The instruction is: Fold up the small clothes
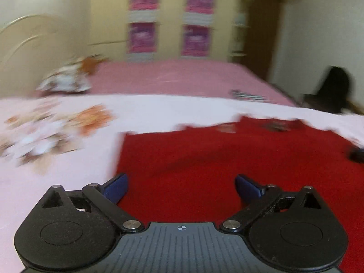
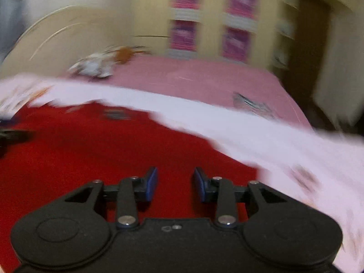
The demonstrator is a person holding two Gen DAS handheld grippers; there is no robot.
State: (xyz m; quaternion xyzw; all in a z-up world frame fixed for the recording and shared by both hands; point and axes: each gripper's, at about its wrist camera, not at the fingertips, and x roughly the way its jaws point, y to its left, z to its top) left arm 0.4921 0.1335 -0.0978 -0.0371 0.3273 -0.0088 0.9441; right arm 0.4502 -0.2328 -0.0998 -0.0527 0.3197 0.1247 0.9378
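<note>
A: Okay, quick pass. Where's the garment?

B: The red cloth (image 1: 227, 159) is spread flat on the bed, over a pale pink sheet (image 1: 68, 177). It lies directly under and ahead of both grippers.

A: Left gripper?

B: The left gripper (image 1: 181, 187) has its jaws spread wide, nothing between them, only red fabric showing in the gap. It sits near the cloth's left edge, with the sheet just beside its left finger.

A: Right gripper?

B: The right gripper (image 2: 175, 183) is released too, with a narrower gap and nothing pinched. It sits toward the cloth's right side, where the sheet starts.

A: Touching the cloth?

B: Can't tell, both views are smeared.

A: Anything else?

B: A printed pile of clothes (image 1: 66, 79) lies far up the bed by the headboard, and a striped item (image 2: 252, 104) lies well apart on the right.
</note>
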